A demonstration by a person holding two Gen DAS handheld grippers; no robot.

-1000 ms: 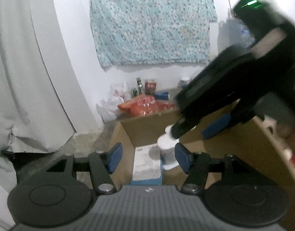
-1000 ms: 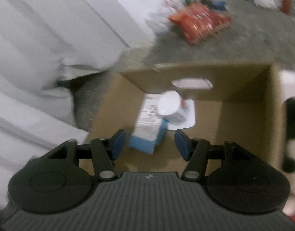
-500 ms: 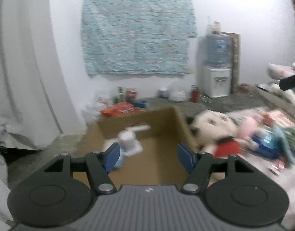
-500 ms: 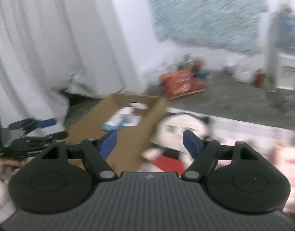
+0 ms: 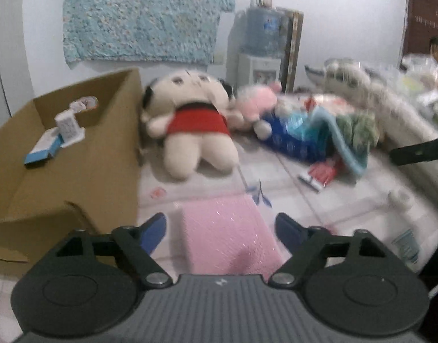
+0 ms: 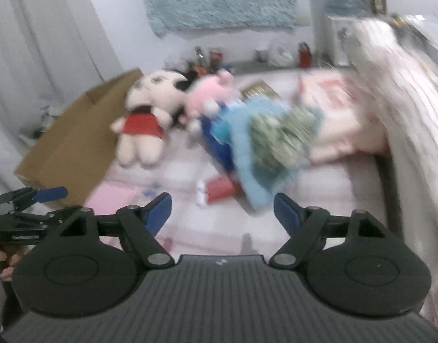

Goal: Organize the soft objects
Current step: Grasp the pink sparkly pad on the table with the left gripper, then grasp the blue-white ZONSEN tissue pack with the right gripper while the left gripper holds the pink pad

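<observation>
Plush is what waits to be sorted: a cream doll in a red dress [image 5: 194, 123] lies on the pale quilted bed [image 5: 347, 205], its side touching the outer wall of the cardboard box [image 5: 75, 171]. Just beside it sits a small pink plush [image 5: 254, 104], and beyond that a heap of blue and green fabric [image 5: 327, 131]. A flat pink pad [image 5: 227, 243] lies on the bed nearest the left gripper [image 5: 220, 228].

Judging by this layout, the step in hand is the approach for a fresh pick: the box holds only a small blue-and-white carton [image 5: 43, 150] and a white packet [image 5: 67, 127], while every soft thing is outside it. The next move calls for choosing one plush, most likely the doll next to the box, closing on a thick part of its body and lifting it over the wall.

Both sets of jaws have just been opening and now stand wide apart with nothing between them. The left gripper hovers above the pink pad without touching it, as far as the blur allows. The right gripper [image 6: 221, 210] hangs over bare bed short of the fabric heap, empty, its blue fingers [image 6: 286, 213] spread. In the right wrist view the left gripper shows at the lower left edge, near the box corner.
</observation>
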